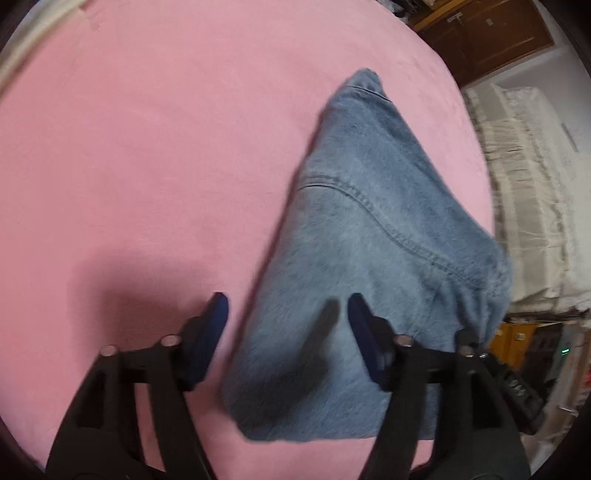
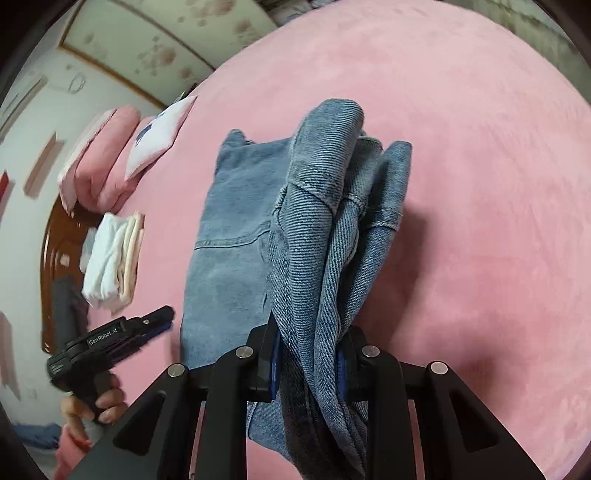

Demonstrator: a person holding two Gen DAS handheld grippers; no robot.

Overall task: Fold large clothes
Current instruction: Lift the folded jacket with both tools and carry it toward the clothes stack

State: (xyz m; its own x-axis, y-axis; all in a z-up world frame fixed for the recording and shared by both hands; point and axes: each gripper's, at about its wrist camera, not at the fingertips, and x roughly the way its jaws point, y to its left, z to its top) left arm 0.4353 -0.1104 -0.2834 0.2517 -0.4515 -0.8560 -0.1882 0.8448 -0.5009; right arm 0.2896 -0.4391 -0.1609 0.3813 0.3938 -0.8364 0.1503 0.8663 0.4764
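A pair of light blue jeans (image 1: 369, 236) lies folded on a pink bedspread (image 1: 147, 147). My left gripper (image 1: 288, 314) is open and empty, hovering just above the near edge of the jeans. In the right wrist view my right gripper (image 2: 308, 354) is shut on a bunched thick fold of the jeans (image 2: 325, 229), lifted above the flat part (image 2: 229, 236). The left gripper (image 2: 155, 321) also shows there at the lower left, held by a hand, beside the jeans.
Folded white and cream clothes (image 2: 110, 258) and pink pillows (image 2: 107, 162) lie at the left side of the bed. A stack of white bedding (image 1: 532, 192) and wooden furniture (image 1: 487, 33) stand beyond the bed's right edge.
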